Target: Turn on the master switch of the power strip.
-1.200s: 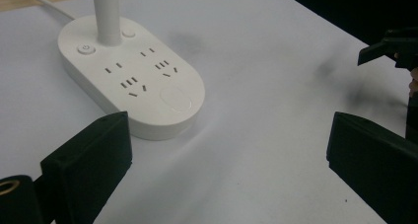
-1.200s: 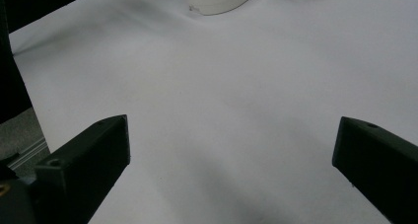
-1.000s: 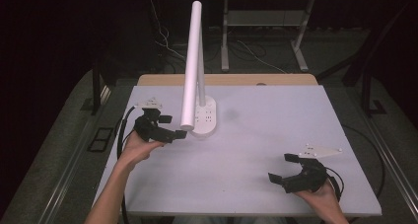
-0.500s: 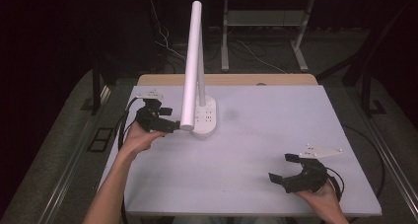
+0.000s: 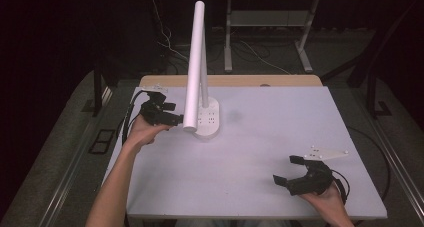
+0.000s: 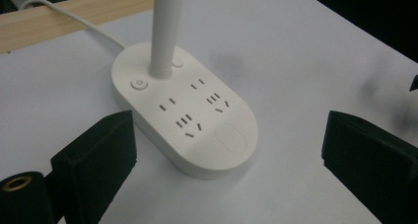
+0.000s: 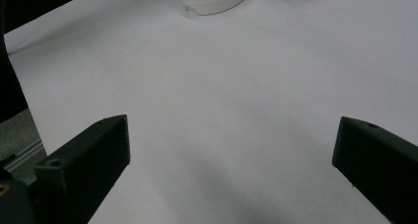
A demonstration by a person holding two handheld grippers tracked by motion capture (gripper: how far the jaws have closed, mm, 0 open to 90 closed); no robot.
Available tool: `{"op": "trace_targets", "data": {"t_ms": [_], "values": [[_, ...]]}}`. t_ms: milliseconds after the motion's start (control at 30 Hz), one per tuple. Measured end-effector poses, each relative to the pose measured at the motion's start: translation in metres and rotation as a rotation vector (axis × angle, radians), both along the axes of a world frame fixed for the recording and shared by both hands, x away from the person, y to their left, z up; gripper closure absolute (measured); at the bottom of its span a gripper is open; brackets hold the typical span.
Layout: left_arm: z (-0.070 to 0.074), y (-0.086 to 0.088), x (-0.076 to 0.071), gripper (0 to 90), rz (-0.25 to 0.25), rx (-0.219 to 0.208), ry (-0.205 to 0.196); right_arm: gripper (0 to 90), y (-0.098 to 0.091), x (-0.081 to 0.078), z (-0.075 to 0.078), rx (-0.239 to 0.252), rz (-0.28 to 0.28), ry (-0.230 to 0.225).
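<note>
The left gripper [image 5: 171, 114] hovers at the table's [image 5: 260, 137] far left with its jaws spread wide, pointing at the white desk lamp's power-strip base [image 6: 185, 120] just beside it. The base sits near the table's far edge, its stem [image 5: 203, 84] upright. Well apart at the near right, the right gripper [image 5: 287, 169] rests low, jaws wide apart, holding nothing.

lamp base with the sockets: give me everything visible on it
The white oval plastic lamp base lies flat on the white table, near its far left. A white round post rises from its rear end. Its top carries a round power button, a second small button, four socket groups and an oval pad. A white cord leaves the rear. Nothing grips it.
</note>
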State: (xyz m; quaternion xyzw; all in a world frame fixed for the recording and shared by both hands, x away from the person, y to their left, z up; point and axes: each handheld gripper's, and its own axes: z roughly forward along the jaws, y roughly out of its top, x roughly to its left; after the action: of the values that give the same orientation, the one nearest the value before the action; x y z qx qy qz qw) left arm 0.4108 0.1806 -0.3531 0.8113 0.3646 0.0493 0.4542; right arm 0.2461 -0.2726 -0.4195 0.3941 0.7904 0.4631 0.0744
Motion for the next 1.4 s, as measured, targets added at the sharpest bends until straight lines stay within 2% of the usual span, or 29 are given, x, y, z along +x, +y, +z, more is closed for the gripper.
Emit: {"op": "trace_targets", "data": {"t_ms": [167,467,667,1100,1267,1300,1400], "values": [[0.003,0.000,0.009,6.3,0.006,0.001,-0.011,0.5,0.000,0.000,0.000,-0.001,0.000,0.000],[0.003,0.000,0.025,7.1,0.015,0.001,-0.002,0.5,-0.002,0.000,0.000,0.004,-0.001,-0.003],[0.001,-0.001,0.032,9.1,0.027,-0.006,0.002,0.5,-0.005,0.000,0.000,0.007,-0.008,0.000],[0.000,-0.008,0.049,14.6,0.047,0.010,0.011,0.5,-0.006,-0.001,0.000,0.006,-0.016,0.002],[-0.002,-0.012,0.056,18.0,0.055,0.034,0.016,0.5,-0.007,-0.001,0.001,0.004,-0.015,0.000],[-0.002,-0.013,0.057,18.0,0.058,0.036,0.027,0.5,-0.007,-0.001,0.001,0.004,-0.015,0.000],[-0.003,-0.017,0.063,22.2,0.046,0.076,0.052,0.5,-0.009,-0.001,0.000,0.007,-0.014,0.003]]}}
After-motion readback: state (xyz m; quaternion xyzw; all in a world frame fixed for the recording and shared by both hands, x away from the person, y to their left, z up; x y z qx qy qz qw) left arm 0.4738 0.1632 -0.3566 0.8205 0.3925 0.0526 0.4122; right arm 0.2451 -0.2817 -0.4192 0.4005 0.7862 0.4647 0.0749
